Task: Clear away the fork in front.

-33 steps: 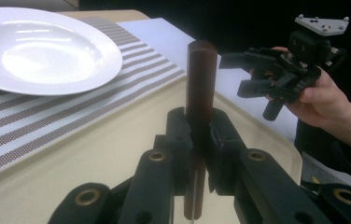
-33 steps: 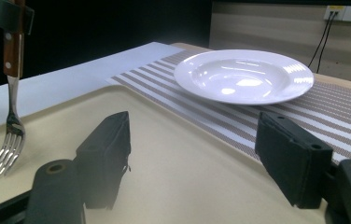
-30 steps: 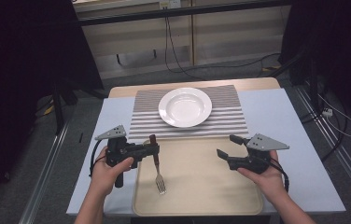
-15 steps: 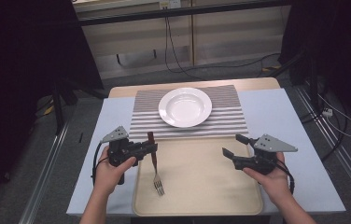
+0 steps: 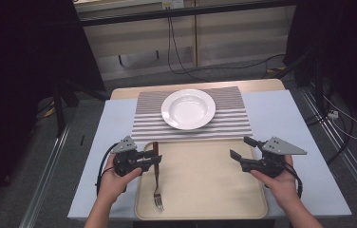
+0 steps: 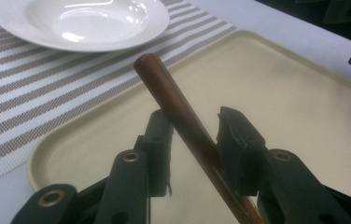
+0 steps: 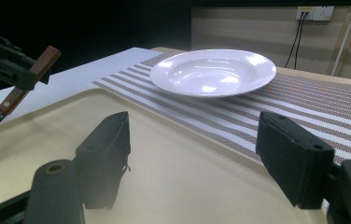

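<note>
Left gripper: the left gripper (image 5: pixel 156 159) sits over the left edge of the tray, and its jaws have just been opening; in the left gripper view the wooden handle runs between them, leaning against one pad with a clear gap to the other, so the grip is released.
Fork: the fork (image 5: pixel 156 183) has a brown wooden handle (image 6: pixel 183 119) and metal tines resting on the tray near its front left corner; the handle tilts up toward the placemat.
Right gripper: the right gripper (image 5: pixel 242 148) is held above the tray's right side, jaws spread with nothing between them.
Tray: the beige tray (image 5: pixel 205 190) lies on the desk (image 5: pixel 281 114), just in front of the striped placemat (image 5: pixel 233 121).
Plate: the white plate (image 5: pixel 188 109) rests on the placemat.
</note>
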Available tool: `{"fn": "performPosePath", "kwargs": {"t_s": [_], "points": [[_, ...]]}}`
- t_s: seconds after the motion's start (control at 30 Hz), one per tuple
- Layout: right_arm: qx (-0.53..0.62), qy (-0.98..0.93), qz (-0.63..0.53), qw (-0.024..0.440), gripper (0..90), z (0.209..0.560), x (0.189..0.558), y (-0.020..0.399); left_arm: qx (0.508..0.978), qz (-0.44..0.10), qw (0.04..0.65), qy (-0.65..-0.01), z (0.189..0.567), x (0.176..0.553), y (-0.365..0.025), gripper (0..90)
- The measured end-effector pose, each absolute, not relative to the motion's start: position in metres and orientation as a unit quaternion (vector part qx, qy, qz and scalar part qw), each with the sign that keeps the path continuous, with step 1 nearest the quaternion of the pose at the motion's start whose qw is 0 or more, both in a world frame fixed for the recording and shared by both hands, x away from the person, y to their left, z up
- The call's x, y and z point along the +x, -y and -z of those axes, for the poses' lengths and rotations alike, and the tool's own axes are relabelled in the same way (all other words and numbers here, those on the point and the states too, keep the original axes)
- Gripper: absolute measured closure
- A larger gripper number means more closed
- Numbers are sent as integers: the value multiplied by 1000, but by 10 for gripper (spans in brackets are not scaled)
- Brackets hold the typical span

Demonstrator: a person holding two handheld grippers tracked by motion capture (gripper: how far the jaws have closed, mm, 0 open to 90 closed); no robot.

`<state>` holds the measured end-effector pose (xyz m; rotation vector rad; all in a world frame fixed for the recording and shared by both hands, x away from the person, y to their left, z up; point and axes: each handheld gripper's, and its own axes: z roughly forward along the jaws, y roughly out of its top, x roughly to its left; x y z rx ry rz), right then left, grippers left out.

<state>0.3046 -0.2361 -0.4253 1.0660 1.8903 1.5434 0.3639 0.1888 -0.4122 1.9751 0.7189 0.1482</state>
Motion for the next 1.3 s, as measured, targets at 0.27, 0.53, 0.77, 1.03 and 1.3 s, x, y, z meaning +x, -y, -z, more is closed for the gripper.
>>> {"fn": "performPosePath", "kwargs": {"t_s": [0.27,0.53,0.77,1.03,1.3], "points": [[390,-688,-565,235,263,426,305,237,815,-58,491,-303,422,364,-188,635],[391,-687,-565,234,263,426,305,238,822,-63,477,-305,428,364,-188,615],[391,-687,-566,233,263,426,305,238,827,-72,464,-309,433,369,-194,593],[393,-686,-566,232,263,426,305,238,825,-78,460,-318,437,370,-198,581],[392,-687,-567,231,263,427,306,238,826,-81,452,-327,440,370,-202,564]]}}
